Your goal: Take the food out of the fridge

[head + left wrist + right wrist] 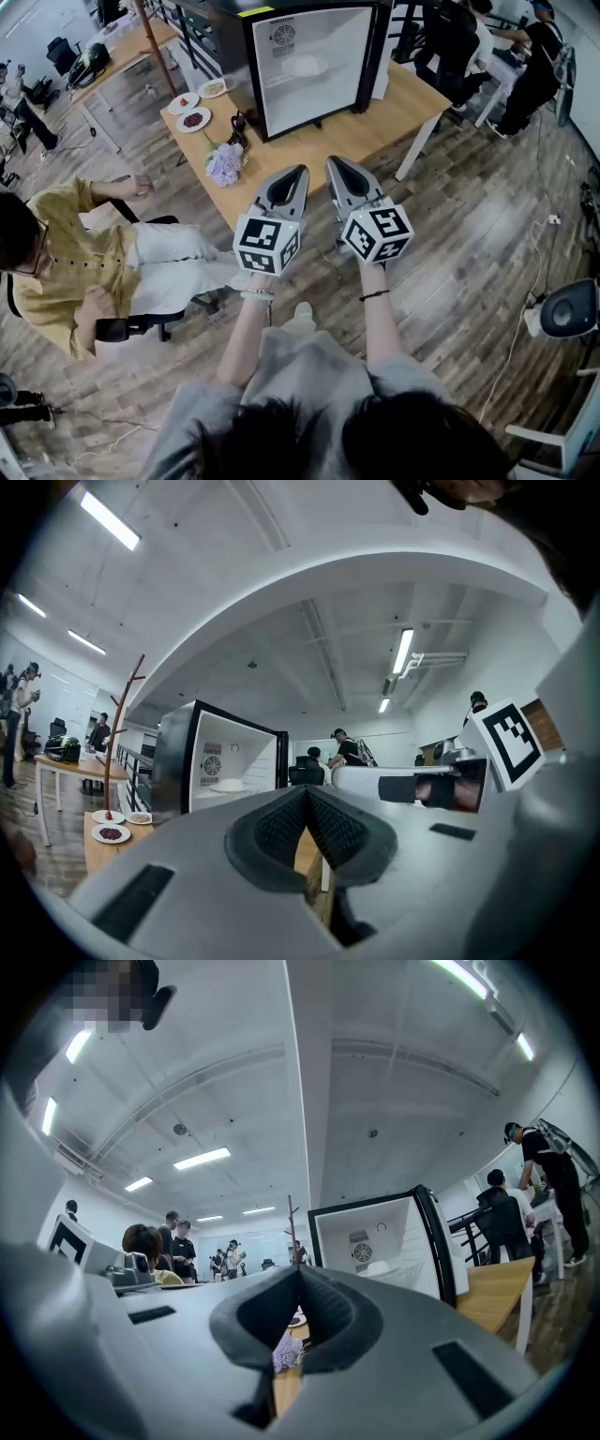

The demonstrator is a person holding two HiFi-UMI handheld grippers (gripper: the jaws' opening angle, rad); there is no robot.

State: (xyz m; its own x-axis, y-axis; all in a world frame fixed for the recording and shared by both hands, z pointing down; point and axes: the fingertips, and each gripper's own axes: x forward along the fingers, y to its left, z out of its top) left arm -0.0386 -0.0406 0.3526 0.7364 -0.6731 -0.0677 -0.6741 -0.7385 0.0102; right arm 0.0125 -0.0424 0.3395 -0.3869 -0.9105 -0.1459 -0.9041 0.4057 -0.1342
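We hold the left hand-held gripper and the right hand-held gripper pressed together and empty, at the near edge of the tabletop. Ahead, the open fridge holds a white dish on its shelf. Left of them lie a purple flower bunch and three plates.

Evenly bright under ceiling tubes; fisheye-warped edges, seemingly slightly soft.
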